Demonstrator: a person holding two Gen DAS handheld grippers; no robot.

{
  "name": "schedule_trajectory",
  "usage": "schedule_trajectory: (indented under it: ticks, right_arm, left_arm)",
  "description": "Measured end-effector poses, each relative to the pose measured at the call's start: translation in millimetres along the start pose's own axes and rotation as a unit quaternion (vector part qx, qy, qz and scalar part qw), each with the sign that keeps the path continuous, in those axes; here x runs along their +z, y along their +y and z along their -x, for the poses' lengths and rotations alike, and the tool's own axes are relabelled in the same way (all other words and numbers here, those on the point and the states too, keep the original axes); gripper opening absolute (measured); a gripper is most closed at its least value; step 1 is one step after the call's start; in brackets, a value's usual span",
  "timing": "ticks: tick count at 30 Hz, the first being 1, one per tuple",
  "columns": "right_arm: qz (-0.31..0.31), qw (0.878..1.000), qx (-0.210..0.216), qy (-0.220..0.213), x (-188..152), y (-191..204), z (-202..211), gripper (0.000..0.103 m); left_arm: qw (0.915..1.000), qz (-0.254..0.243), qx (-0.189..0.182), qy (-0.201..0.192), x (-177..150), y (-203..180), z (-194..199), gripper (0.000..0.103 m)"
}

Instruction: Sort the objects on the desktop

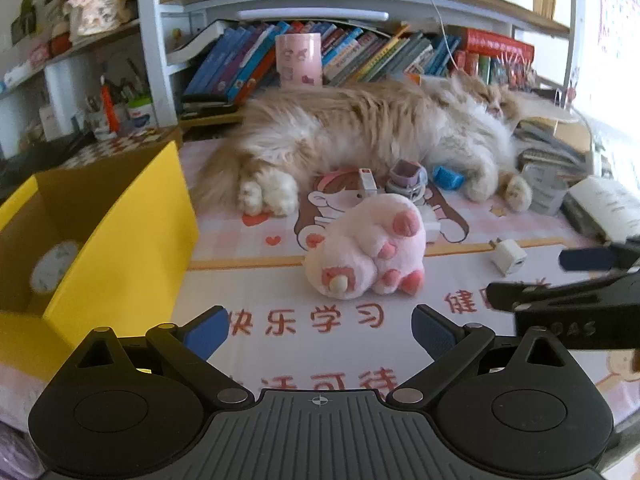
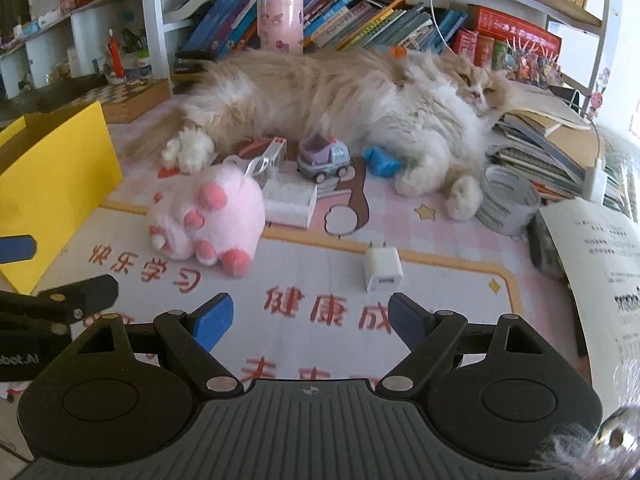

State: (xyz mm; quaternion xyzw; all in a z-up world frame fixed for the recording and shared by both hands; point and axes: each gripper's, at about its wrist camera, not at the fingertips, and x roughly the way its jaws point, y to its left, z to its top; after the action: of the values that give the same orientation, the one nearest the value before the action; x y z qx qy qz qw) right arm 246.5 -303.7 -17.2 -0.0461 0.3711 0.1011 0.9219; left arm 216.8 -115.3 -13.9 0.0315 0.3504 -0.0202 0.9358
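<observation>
Fingers of left gripper and right gripper gape wide, both empty, above the tabletop; pink plush paw lies ahead, white charger right of it, yellow box left.

On the desk mat in front of you, red Chinese characters read 快乐学习, with 健康成 further right. The left claw's black arm carries white lettering ending "bot.AI". The print on the paper sheet and the book spines is too small to read.
</observation>
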Motion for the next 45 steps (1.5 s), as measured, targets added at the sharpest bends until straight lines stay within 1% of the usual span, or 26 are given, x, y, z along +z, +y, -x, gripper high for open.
schedule_trajectory:
  ticks: [4, 12, 15, 21, 24, 29, 34, 36, 37, 38, 40, 43, 45]
  right_arm:
    - [-0.001, 1.000, 0.002, -0.009, 8, -7, -5, 0.083]
    - [-0.025, 1.000, -0.002, -0.007, 17, -27, -18, 0.083]
    - [-0.034, 0.999, -0.012, -0.001, 18, -35, -24, 0.083]
    - [-0.067, 0.998, -0.007, 0.014, 18, -53, -38, 0.083]
    - [-0.070, 0.997, -0.006, 0.022, 21, -58, -49, 0.083]
    - [-0.069, 0.997, 0.004, 0.040, 27, -64, -71, 0.081]
    - [-0.057, 0.997, 0.011, 0.051, 30, -65, -88, 0.079]
    - [-0.057, 0.997, 0.016, 0.055, 30, -65, -92, 0.071]
    - [-0.056, 0.997, 0.020, 0.058, 30, -65, -94, 0.062]
    - [-0.056, 0.996, 0.024, 0.062, 30, -65, -96, 0.057]
    - [-0.048, 0.997, 0.027, 0.058, 29, -62, -96, 0.051]
    - [-0.035, 0.998, 0.029, 0.050, 27, -59, -95, 0.038]
    - [-0.029, 0.998, 0.031, 0.046, 26, -58, -94, 0.030]
  left_arm:
    - [1.0000, -0.008, -0.003, -0.002, 10, -4, -13, 0.099]
    - [0.9990, -0.027, -0.032, -0.014, 22, -17, -38, 0.099]
    - [0.9986, -0.039, -0.033, -0.011, 27, -22, -49, 0.099]
    - [0.9978, -0.050, -0.044, 0.001, 37, -25, -74, 0.099]
    - [0.9971, -0.054, -0.053, 0.008, 41, -27, -85, 0.099]
    - [0.9961, -0.075, -0.047, 0.009, 44, -33, -100, 0.099]
    - [0.9958, -0.074, -0.052, 0.009, 46, -32, -111, 0.100]
    - [0.9959, -0.072, -0.053, 0.009, 46, -32, -114, 0.100]
    - [0.9959, -0.072, -0.054, 0.010, 46, -32, -116, 0.100]
    - [0.9959, -0.071, -0.055, 0.011, 46, -32, -117, 0.100]
    - [0.9957, -0.062, -0.064, 0.025, 47, -30, -123, 0.100]
    - [0.9951, -0.047, -0.074, 0.045, 45, -28, -131, 0.099]
    - [0.9952, -0.045, -0.075, 0.045, 45, -29, -132, 0.095]
